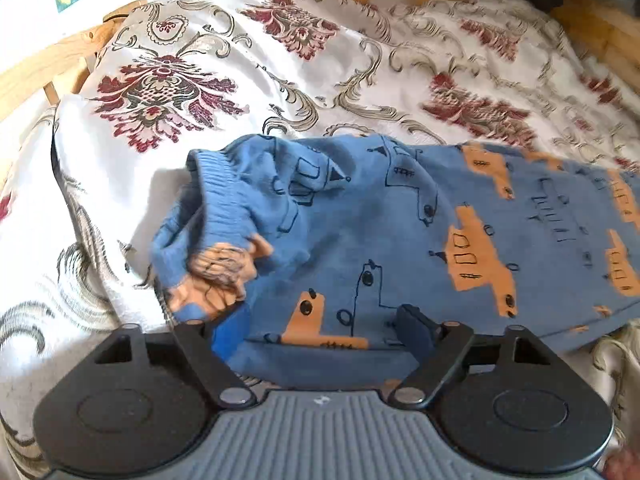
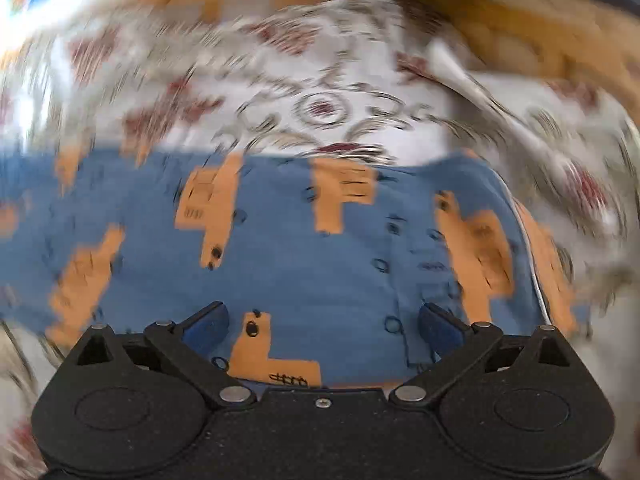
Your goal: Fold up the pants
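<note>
The pants (image 1: pixel 360 232) are blue with orange vehicle shapes and thin black line drawings. They lie spread across a bed, legs running to the right in the left wrist view. The ribbed waistband (image 1: pixel 216 200) is bunched and crumpled at the left end, showing some inside fabric.

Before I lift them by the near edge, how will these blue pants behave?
Likely floppy: the pants already lie rumpled, the waistband bunched and curled over. Probably light, thin knit that sags between both open claws, left and right. They may drag on the wrinkled bedspread.
</note>
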Demonstrator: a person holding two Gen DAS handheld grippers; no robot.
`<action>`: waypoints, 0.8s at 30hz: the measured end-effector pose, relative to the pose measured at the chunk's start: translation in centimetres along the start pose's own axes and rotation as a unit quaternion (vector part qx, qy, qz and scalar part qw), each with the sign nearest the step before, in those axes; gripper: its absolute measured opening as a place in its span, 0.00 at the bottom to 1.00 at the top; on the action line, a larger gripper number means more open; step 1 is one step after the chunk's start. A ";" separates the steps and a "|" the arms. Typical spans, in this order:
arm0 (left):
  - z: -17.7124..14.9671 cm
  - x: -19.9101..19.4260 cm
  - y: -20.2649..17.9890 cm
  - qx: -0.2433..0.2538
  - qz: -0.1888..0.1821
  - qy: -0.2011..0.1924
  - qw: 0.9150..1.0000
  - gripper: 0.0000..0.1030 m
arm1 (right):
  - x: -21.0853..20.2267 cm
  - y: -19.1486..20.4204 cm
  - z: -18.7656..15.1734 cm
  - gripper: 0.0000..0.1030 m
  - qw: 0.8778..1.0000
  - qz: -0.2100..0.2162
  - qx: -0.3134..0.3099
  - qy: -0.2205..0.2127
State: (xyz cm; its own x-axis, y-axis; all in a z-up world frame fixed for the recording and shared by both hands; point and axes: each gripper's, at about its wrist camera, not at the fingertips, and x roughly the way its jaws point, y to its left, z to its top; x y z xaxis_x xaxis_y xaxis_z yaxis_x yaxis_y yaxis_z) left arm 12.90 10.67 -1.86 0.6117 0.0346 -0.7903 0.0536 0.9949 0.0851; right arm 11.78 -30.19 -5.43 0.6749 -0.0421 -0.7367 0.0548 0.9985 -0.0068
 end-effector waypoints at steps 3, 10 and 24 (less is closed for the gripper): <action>-0.3 -1.3 -1.6 0.029 0.011 0.000 1.000 0.93 | -2.1 -1.9 0.0 0.99 0.998 -0.028 0.038 -0.031; 1.0 -3.4 -6.7 0.070 0.002 -0.059 0.996 0.93 | -4.2 -5.0 -0.6 0.99 0.988 -0.019 0.134 -0.068; 7.0 2.3 -11.8 0.001 -0.104 -0.010 0.995 0.90 | -5.2 1.1 -1.4 0.99 0.993 0.030 -0.032 -0.111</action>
State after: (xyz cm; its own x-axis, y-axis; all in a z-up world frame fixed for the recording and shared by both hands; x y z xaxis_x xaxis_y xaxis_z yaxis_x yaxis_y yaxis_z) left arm 19.17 -1.61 -0.45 0.6020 -0.1740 -0.7793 0.1827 0.9801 -0.0777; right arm 7.28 -28.81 -2.60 0.8212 0.0174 -0.5704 -0.0326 0.9993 -0.0165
